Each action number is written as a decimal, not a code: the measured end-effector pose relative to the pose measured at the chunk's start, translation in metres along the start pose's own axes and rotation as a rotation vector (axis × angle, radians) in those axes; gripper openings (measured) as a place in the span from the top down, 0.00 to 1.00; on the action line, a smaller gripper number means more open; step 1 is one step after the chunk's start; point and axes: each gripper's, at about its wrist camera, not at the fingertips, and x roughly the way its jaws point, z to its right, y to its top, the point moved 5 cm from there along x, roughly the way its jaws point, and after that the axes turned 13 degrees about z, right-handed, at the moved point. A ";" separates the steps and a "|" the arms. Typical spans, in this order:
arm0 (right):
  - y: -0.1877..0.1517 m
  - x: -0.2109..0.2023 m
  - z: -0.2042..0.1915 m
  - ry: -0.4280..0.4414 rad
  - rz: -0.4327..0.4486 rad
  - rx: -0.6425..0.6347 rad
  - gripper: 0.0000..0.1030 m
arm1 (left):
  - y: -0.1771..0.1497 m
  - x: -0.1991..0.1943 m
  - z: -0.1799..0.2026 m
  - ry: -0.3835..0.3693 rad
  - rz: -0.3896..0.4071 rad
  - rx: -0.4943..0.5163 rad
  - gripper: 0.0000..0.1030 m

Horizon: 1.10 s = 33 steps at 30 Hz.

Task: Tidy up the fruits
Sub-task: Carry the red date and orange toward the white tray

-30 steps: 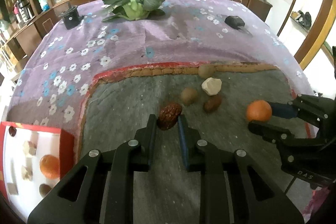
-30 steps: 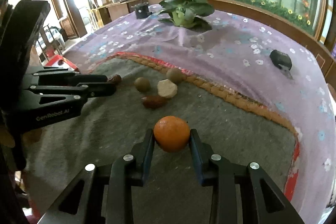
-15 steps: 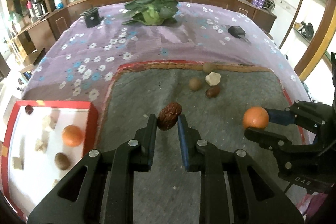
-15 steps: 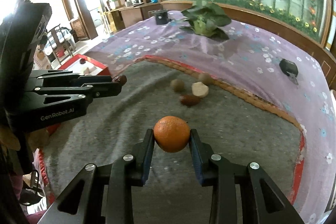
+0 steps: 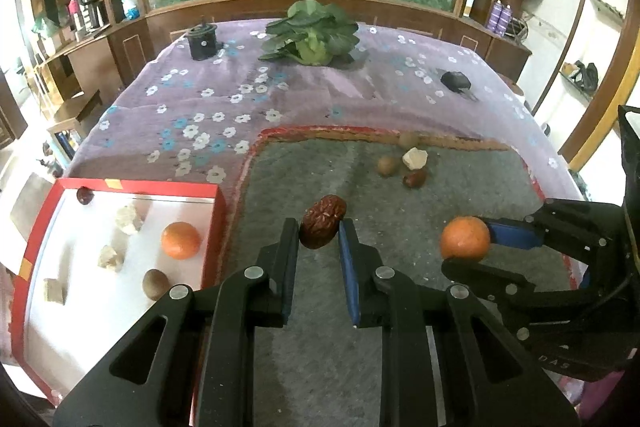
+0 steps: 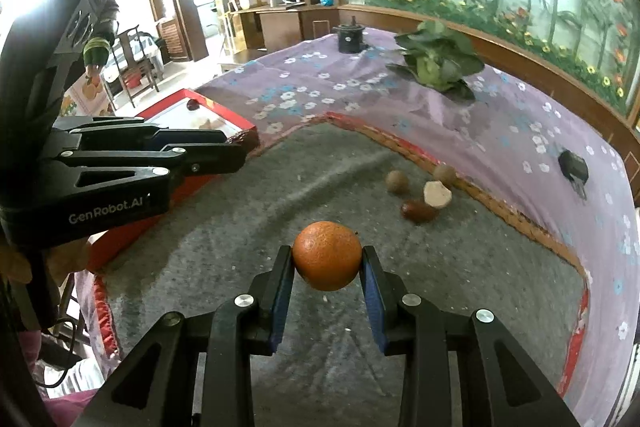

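Wood-panelled room w/ a big flower-and-bamboo mural behind glass; the tabletop (image 5: 304, 107) wears a purple flowered cloth, w/ a grey felt mat edged in red (image 5: 400, 195) on the near part. Left claw (image 5: 319, 231) is pinched narrow on a wrinkled dark-red dried date (image 5: 322, 221), held above the mat just right of the red-rimmed white tray (image 5: 120, 184). Right claw (image 6: 327, 259) is clamped on a round orange mandarin (image 6: 327, 255), also clear of the mat. The tray already has an orange, a brown round fruit, pale chunks & a small dark fruit in its far corner. Four small pieces, two brown balls, a pale chunk & a red-brown date (image 5: 414, 179), lie together near the mat's far edge, well apart from both claws. Risks: the date is gripped only by its lower end, so a quick swing could twist it free; the two claws are close together, so crossing to the tray could knock one load off; the mandarin could roll once let go on the tray. Hard to tell: the tray's near end is cut off, in the right view the left claw hides most of it, & what the pale chunks are.
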 end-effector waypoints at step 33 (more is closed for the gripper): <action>0.039 0.056 -0.127 0.248 -0.012 -0.093 0.69 | -0.044 -0.068 -0.169 0.236 0.008 -0.224 0.81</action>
